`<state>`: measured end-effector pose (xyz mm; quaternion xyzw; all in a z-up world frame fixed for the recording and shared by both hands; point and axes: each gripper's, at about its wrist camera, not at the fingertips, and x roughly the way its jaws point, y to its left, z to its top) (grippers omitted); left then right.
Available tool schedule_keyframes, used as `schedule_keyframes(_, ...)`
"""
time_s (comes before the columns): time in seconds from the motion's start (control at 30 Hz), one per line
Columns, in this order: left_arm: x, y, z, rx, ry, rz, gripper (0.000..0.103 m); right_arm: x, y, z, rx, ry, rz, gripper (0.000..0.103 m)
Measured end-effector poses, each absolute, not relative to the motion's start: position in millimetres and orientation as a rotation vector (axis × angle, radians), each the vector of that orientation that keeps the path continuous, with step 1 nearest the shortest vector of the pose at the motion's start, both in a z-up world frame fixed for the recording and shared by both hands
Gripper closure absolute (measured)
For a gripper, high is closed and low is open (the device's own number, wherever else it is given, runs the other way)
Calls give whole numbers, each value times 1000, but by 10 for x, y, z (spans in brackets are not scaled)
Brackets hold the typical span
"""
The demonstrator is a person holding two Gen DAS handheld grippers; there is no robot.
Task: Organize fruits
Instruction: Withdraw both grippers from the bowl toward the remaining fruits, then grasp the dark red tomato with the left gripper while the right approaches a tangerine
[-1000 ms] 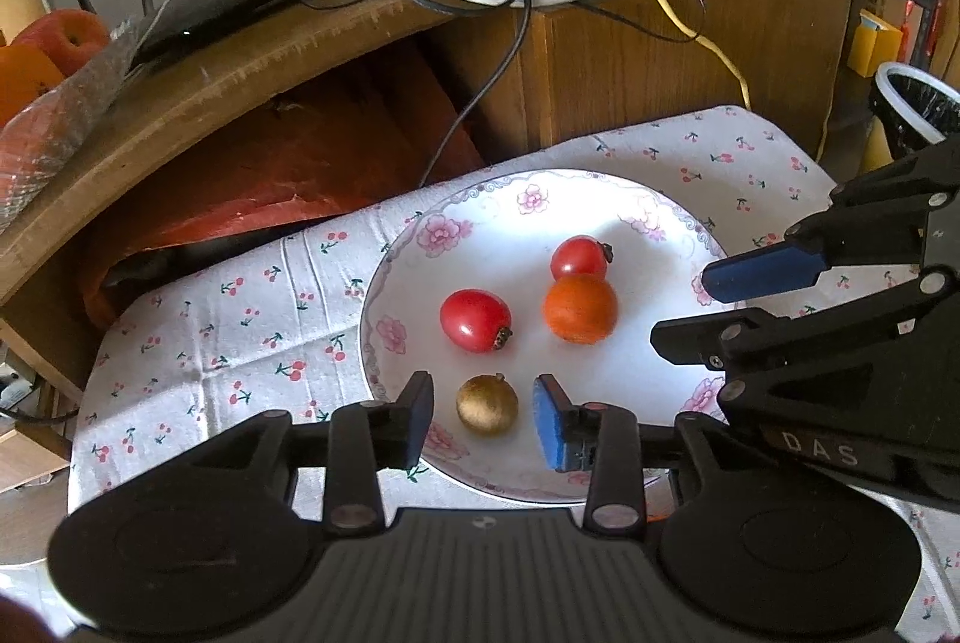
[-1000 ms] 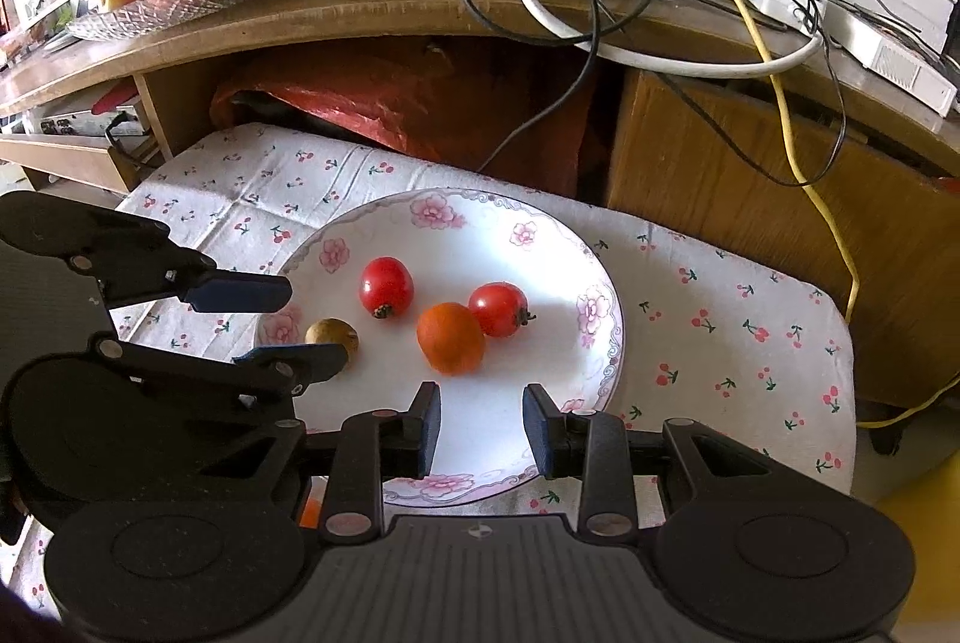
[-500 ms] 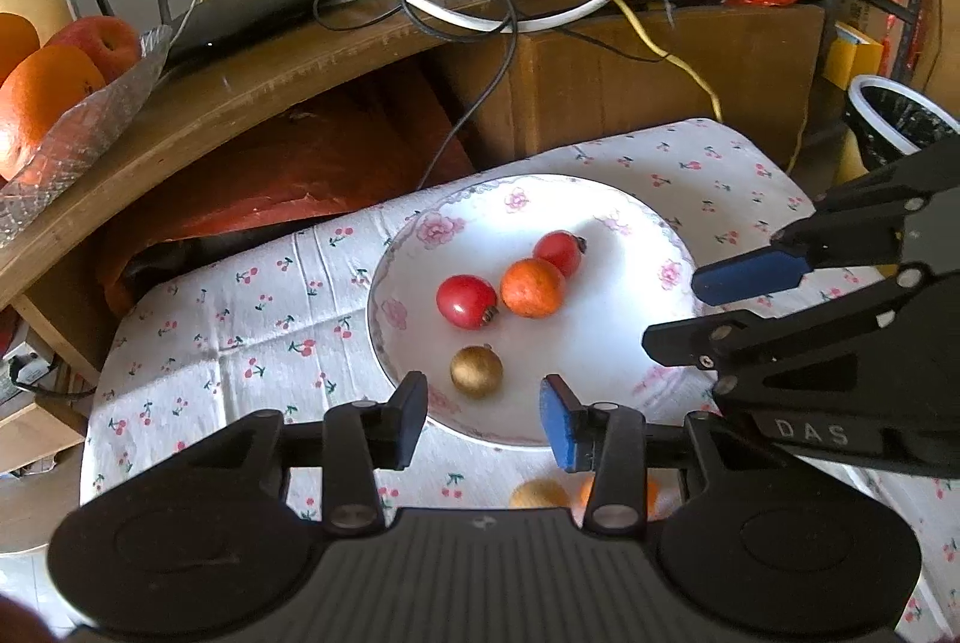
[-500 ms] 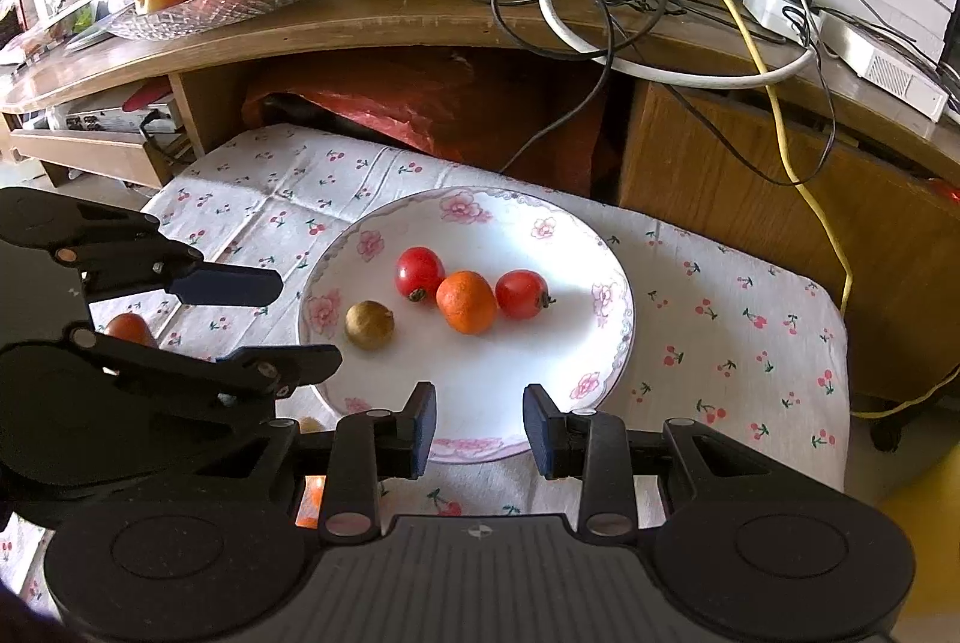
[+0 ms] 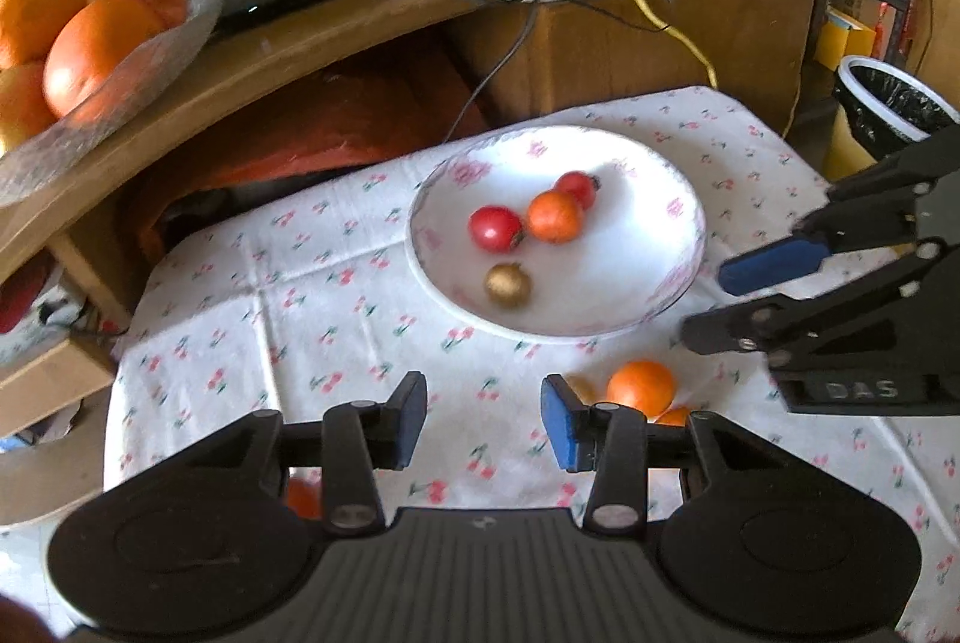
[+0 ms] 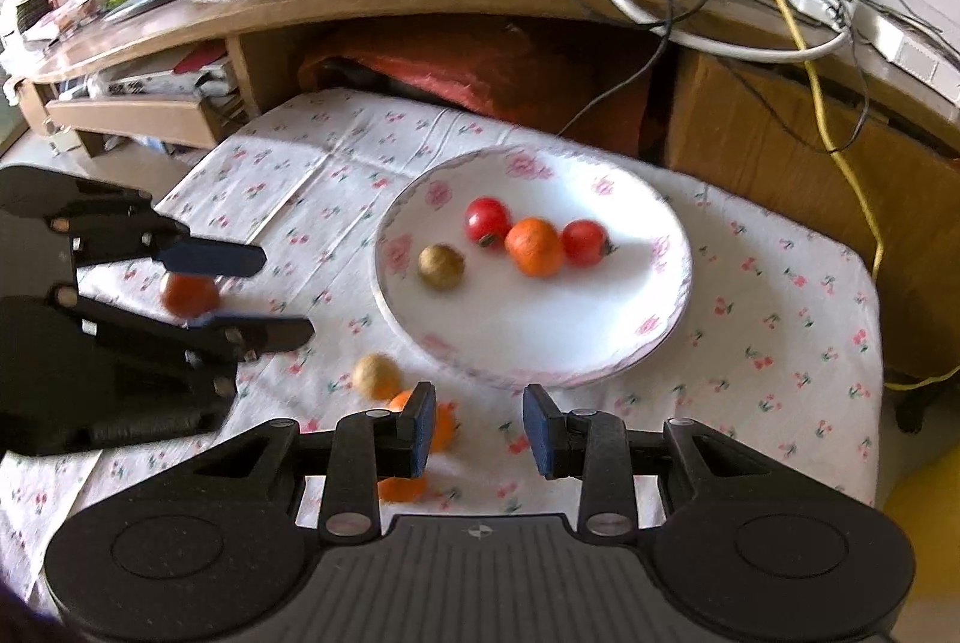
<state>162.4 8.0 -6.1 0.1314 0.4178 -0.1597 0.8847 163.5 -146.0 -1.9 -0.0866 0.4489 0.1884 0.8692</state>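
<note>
We hold both the left claw [image 5: 483,421] and right claw [image 6: 478,430] wide and empty above the tabletop [image 6: 780,343], near the plate [image 6: 540,331] with four fruits.

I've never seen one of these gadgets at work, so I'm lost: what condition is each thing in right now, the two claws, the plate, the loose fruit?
Left gripper: open, empty.
Right gripper: open, empty.
Plate: holds four small fruits.
Loose orange fruit: on the cloth, outside the plate.
Loose brown fruit: on the cloth.
Bin: lined with a black bag.
</note>
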Motion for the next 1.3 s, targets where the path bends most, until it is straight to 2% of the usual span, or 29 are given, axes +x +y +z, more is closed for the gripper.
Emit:
schedule_keyframes(0.53,1512,635,-154,260,877,-274,53,1473,-1303,-272,-199,1022,448,74)
schedule_keyframes(0.67,1530,736,-160,244,875,-265,53,1500,-1312,-285,-191,1023,452,71)
schedule_keyframes(0.83,1543,785,-220,264,880,-239,48,1512,-1286,-300,-188,1030,466,71)
schedule_keyframes(1.3,1678,998,-401,268,911,-158,47,1505,-1245,-323,-193,1052,483,73)
